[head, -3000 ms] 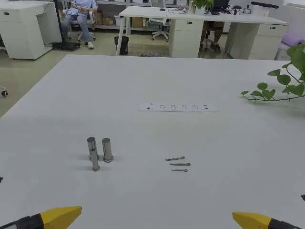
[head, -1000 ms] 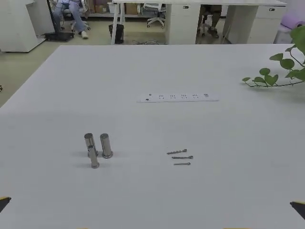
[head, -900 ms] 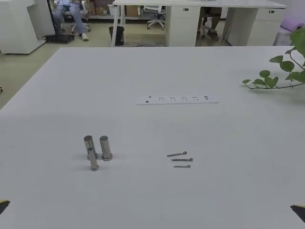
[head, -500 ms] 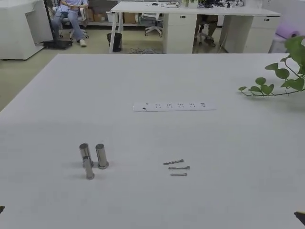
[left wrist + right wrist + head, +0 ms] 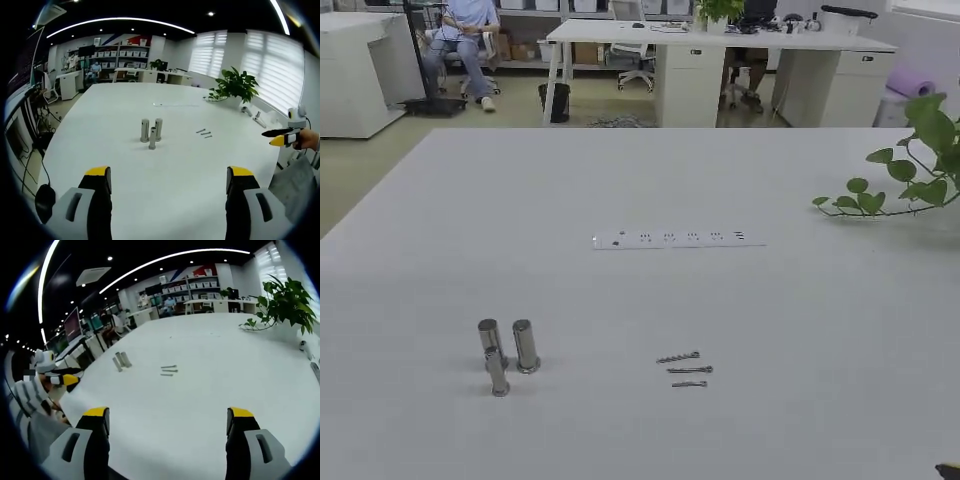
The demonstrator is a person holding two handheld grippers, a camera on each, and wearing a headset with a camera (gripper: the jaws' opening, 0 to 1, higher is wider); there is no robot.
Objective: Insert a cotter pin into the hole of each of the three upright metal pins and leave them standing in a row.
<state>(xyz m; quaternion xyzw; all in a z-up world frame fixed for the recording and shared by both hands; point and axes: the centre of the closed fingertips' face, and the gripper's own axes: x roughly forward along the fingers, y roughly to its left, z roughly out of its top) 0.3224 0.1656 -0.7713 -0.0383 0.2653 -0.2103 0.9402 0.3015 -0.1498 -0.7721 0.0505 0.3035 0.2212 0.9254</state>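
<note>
Three upright metal pins [image 5: 507, 352] stand bunched together left of the table's middle, two side by side and a shorter one [image 5: 497, 372] in front. Three small cotter pins [image 5: 686, 370] lie flat in a stack to their right. In the left gripper view my left gripper [image 5: 169, 175] is open and empty, well short of the metal pins [image 5: 152, 131] and the cotter pins [image 5: 204, 133]. My right gripper [image 5: 167, 415] is open and empty too, far from the cotter pins [image 5: 169, 370] and the metal pins [image 5: 121, 360].
A white power strip [image 5: 678, 239] lies across the white table [image 5: 720, 160] beyond the parts. A leafy plant [image 5: 910, 170] trails over the table's right side. Desks, chairs and a seated person are in the room behind.
The head camera has shifted, and both yellow jaw tips have slid off the bottom of the head view. Metal pins and cotter pins lie as before.
</note>
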